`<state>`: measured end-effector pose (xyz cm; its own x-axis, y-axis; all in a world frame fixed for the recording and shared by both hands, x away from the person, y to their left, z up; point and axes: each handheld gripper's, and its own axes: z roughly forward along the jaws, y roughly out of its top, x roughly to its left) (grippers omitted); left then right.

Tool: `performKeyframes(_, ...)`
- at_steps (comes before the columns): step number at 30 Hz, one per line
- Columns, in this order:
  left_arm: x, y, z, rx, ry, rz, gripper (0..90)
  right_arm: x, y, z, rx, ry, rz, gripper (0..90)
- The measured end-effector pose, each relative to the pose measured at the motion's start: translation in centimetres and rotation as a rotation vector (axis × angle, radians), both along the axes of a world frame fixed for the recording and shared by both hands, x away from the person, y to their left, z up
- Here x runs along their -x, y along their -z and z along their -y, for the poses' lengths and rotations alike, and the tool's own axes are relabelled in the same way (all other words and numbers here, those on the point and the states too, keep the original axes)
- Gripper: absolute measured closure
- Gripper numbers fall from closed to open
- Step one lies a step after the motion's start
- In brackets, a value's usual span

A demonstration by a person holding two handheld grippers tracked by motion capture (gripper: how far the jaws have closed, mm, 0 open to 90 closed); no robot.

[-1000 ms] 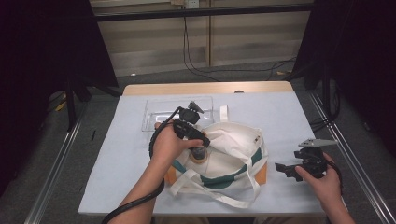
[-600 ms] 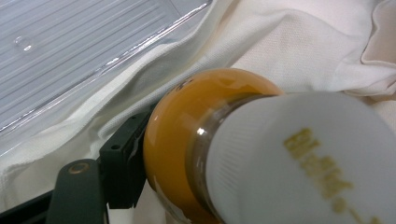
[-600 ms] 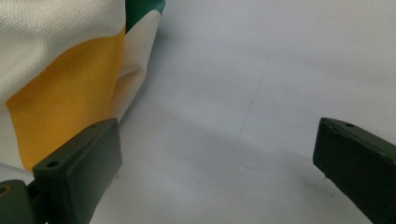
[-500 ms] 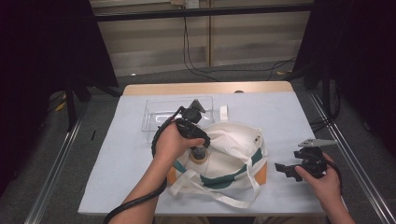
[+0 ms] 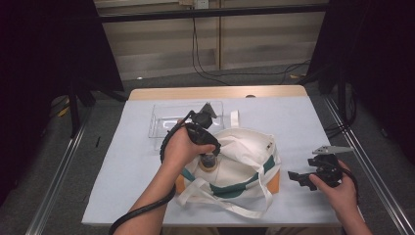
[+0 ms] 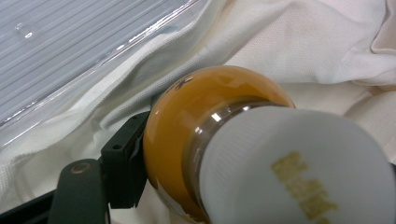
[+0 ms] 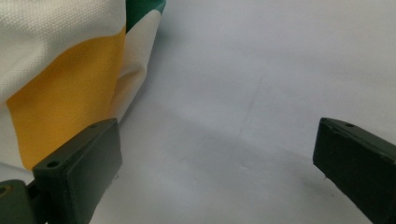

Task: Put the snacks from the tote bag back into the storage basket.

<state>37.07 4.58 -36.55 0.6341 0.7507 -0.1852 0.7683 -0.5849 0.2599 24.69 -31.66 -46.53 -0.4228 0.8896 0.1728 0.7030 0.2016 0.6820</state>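
Left claw [image 5: 209, 157] clamped on glossy round amber jar [image 6: 196, 121] over canvas bag [image 5: 244, 156]; right claw [image 5: 299, 177] open

You are looking at a jar [image 6: 187, 135] with shiny, smooth amber glass and a white lid [image 6: 299, 168] that is looking matt and a bit grainy. The tote bag [image 5: 244, 166] is showing soft, woven cloth, matt and bumpy. The tray [image 5: 169, 122] is shining like clear, ridged plastic. The table cover [image 7: 261, 84] is looking smooth and dull. The left gripper [image 5: 208, 159] is showing matt black plastic.
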Motion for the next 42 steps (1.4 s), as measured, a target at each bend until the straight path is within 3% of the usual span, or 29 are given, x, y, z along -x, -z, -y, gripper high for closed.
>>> performKeyframes(7, -0.1, 0.5, 0.0, -0.018, 0.024, -0.020, 25.2, 0.0, 0.0, 0.0, 0.003, -0.003, 0.000, 0.8)
performKeyframes(10, -0.2, 0.5, 0.0, -0.005, 0.013, -0.026, 27.3, 0.0, 0.0, -0.1, 0.002, -0.002, -0.001, 0.8)
performKeyframes(16, 0.0, 0.3, 0.4, -0.031, 0.016, -0.011, 29.1, 0.0, 0.0, -0.1, 0.002, -0.004, -0.003, 0.8)
performKeyframes(25, -0.1, 0.1, 0.5, -0.046, 0.027, -0.034, 29.8, -0.1, 0.1, -0.1, 0.001, -0.008, -0.007, 0.8)
performKeyframes(36, -0.5, -1.9, 0.7, -0.045, 0.028, -0.058, 29.9, -0.1, 0.2, -0.2, 0.005, -0.012, -0.010, 0.8)
performKeyframes(39, -0.7, -2.4, 0.5, -0.027, 0.011, -0.090, 29.9, -0.2, 0.2, -0.2, 0.006, -0.018, -0.010, 0.8)
performKeyframes(42, -0.7, -3.2, 0.4, -0.028, 0.009, -0.085, 29.9, -0.1, 0.2, -0.2, 0.004, -0.020, -0.009, 0.8)
